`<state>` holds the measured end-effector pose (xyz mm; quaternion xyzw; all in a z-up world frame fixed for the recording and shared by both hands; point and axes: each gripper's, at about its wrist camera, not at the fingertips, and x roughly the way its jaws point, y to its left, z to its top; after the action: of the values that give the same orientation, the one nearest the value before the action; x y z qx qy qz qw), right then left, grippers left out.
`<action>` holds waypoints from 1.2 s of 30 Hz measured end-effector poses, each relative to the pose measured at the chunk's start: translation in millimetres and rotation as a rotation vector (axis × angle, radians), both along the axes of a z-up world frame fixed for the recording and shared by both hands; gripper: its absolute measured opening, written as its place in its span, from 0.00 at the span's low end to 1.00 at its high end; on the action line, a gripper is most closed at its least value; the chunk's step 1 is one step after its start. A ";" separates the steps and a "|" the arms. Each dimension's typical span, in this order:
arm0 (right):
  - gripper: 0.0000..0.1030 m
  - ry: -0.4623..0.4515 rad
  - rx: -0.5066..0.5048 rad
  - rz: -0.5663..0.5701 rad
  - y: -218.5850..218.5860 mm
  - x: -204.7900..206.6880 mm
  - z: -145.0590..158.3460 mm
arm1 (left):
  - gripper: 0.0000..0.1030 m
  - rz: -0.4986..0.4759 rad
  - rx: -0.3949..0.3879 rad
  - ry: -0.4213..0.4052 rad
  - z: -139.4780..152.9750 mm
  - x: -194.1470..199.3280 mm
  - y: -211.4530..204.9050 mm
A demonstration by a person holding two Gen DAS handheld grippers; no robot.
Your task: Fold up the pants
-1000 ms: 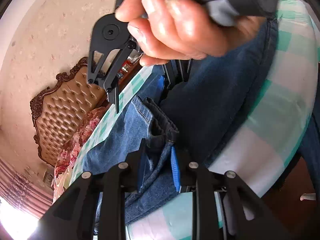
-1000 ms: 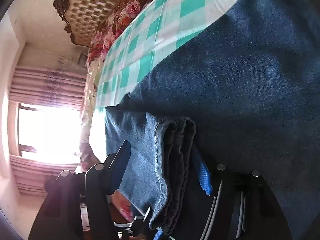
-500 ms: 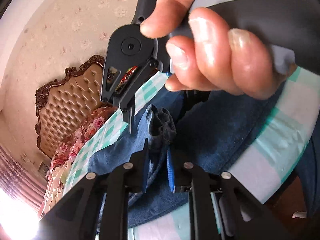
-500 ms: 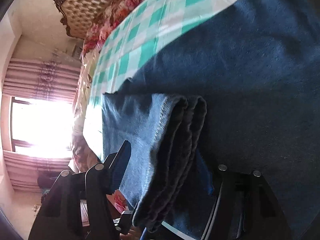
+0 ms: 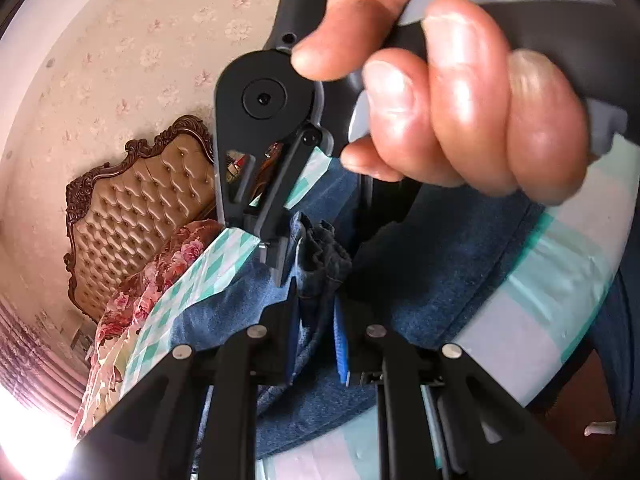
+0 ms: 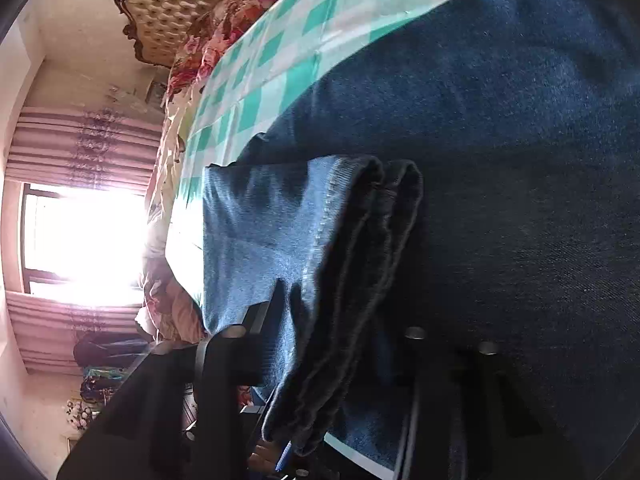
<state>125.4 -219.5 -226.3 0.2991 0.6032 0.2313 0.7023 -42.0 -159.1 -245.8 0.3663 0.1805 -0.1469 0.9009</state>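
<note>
We start with the bed (image 6: 304,20), spread with a green-and-white check sheet, which serves as the folding surface; its tufted headboard (image 5: 148,204) stands against the wallpapered wall. The pants (image 6: 520,140), dark blue jeans, lie across most of that sheet, the broad dark panel flat so that it can take the layer coming over it.

Next is the lifted part: a bundle of hems (image 6: 360,264), lighter denim on one face, stacked in several layers and raised off the flat panel. We judge this to be the leg ends being carried over the body of the jeans, a fold in progress and not yet laid down.

We hold that bundle with both tools. The left tongs (image 5: 316,332) are closed on the gathered hems (image 5: 320,256), blue pads pressing either side. The right tongs (image 6: 340,344) also grip the bundle, the layers running between their fingers, though the far finger is lost in shadow. Gripping at two points keeps the edge taut and the layers aligned while they travel.

In the left wrist view the right hand (image 5: 448,108) wraps its handle close overhead, so the two tools sit near one another; the edge between them is short and unlikely to sag.
</note>
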 end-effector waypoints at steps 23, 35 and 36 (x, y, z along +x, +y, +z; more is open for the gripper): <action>0.10 -0.138 0.075 -0.047 -11.7 2.5 60.4 | 0.69 0.387 0.215 -0.134 -22.2 7.7 103.3; 0.10 -0.113 0.016 -0.110 -42.4 -5.7 37.7 | 0.78 0.292 0.475 -0.101 -27.1 14.0 127.8; 0.10 -0.111 0.007 -0.111 -43.2 -6.2 35.0 | 0.78 0.287 0.484 -0.095 -29.3 15.4 126.4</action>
<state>119.2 -262.7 -191.3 0.3213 0.5450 0.2104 0.7453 -26.6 -32.7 -275.1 0.5478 0.2180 0.0468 0.8063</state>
